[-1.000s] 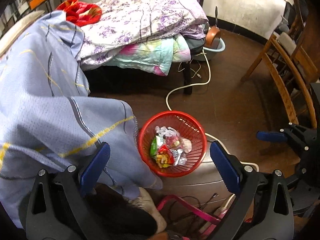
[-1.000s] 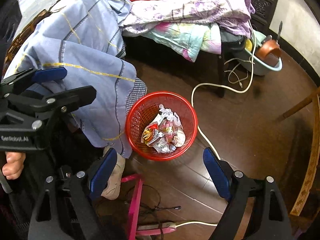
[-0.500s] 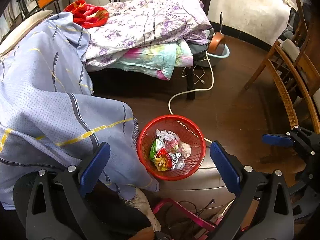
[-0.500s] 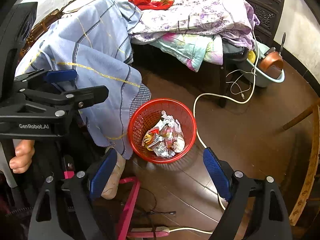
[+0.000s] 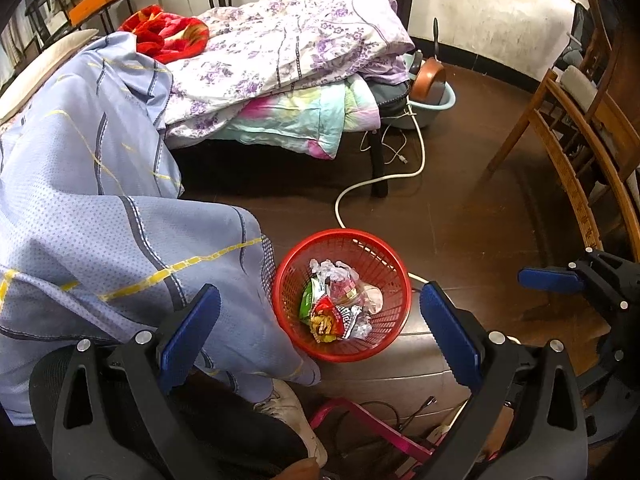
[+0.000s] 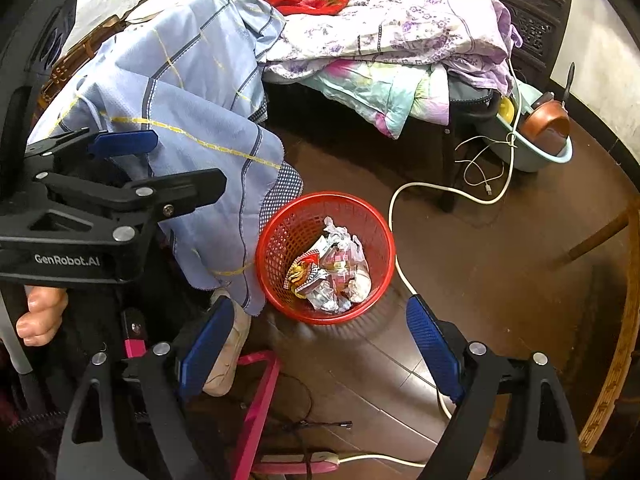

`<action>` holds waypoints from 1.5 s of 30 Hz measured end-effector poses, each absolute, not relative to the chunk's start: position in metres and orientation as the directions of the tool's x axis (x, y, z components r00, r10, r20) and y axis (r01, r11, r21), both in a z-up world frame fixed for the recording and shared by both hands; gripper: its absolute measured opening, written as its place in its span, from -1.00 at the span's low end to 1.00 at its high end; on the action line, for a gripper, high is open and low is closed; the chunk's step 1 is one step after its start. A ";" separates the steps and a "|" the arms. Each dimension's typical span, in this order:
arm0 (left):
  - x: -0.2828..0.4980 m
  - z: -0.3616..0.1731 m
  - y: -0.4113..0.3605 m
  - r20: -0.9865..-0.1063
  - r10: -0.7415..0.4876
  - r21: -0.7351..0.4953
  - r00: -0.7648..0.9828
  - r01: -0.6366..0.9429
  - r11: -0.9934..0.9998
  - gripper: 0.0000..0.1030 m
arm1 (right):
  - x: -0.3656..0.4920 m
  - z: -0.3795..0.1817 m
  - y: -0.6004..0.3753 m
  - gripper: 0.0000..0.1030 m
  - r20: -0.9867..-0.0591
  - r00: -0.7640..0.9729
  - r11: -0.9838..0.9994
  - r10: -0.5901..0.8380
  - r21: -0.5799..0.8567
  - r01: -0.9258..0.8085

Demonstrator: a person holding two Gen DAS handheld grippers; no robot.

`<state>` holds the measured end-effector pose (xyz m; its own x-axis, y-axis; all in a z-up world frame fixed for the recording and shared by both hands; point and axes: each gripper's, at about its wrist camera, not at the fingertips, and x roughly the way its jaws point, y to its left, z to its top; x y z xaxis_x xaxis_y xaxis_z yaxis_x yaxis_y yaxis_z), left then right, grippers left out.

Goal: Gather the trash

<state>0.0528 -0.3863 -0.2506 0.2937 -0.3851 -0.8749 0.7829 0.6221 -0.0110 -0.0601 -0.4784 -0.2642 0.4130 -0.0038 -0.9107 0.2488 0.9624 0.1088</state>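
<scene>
Both grippers, left gripper (image 5: 320, 332) and right gripper (image 6: 320, 344), hang wide and empty above the red basket (image 5: 394, 332), which sits on the dark floor (image 5: 460, 216) beside a blue sheet (image 5: 100, 216), crumpled wrappers (image 5: 340, 308) inside.
</scene>
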 end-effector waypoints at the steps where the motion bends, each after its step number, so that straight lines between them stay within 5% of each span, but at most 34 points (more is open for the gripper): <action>1: 0.052 -0.251 -0.387 -0.876 -0.383 -0.007 0.295 0.784 0.621 0.86 | -0.060 -0.264 -0.478 0.68 -0.910 0.414 0.962 -0.004 0.109 0.249; 45: 0.049 -0.253 -0.395 -0.870 -0.348 0.071 0.348 0.788 0.611 0.86 | -0.059 -0.261 -0.479 0.68 -0.903 0.429 0.961 0.011 0.129 0.247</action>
<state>0.0489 -0.3945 -0.2535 0.3484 -0.3477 -0.8705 0.7882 0.6113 0.0713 -0.0585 -0.4792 -0.2606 0.4286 0.0111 -0.9034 0.2465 0.9605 0.1288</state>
